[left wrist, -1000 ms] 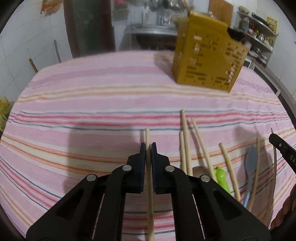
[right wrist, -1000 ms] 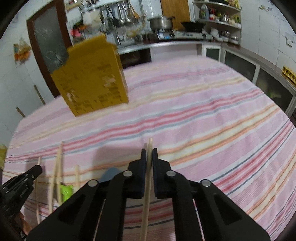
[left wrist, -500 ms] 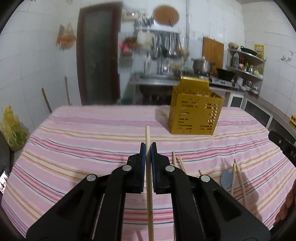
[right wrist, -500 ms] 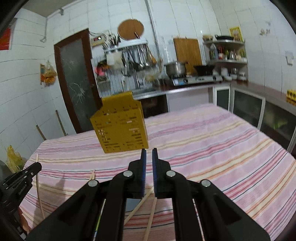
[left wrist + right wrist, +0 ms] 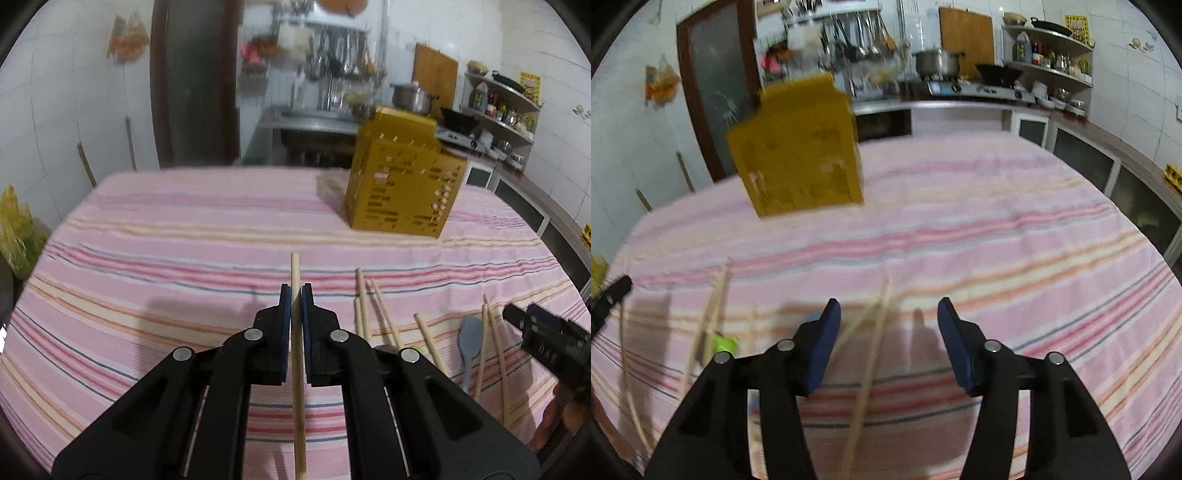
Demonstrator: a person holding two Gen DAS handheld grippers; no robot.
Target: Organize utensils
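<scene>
My left gripper [image 5: 294, 291] is shut on a wooden chopstick [image 5: 295, 273] and holds it above the striped tablecloth. A yellow perforated utensil basket [image 5: 402, 184] stands at the far right of the table; it also shows in the right wrist view [image 5: 801, 147]. My right gripper [image 5: 888, 310] is open and empty above two loose chopsticks [image 5: 871, 347] on the cloth. More chopsticks [image 5: 364, 306], a grey spoon [image 5: 470, 339] and a green item [image 5: 724, 343] lie on the table. The right gripper also shows in the left wrist view [image 5: 517, 317].
The pink striped tablecloth [image 5: 184, 229] covers the whole table. A yellow bag [image 5: 16, 229] sits off the left edge. A kitchen counter with a pot [image 5: 410, 98] and shelves stands behind the table.
My right gripper has opened and dropped lower; its chopstick now lies on the cloth. My left gripper, still holding its chopstick, has tilted down and moved a little nearer the table.
</scene>
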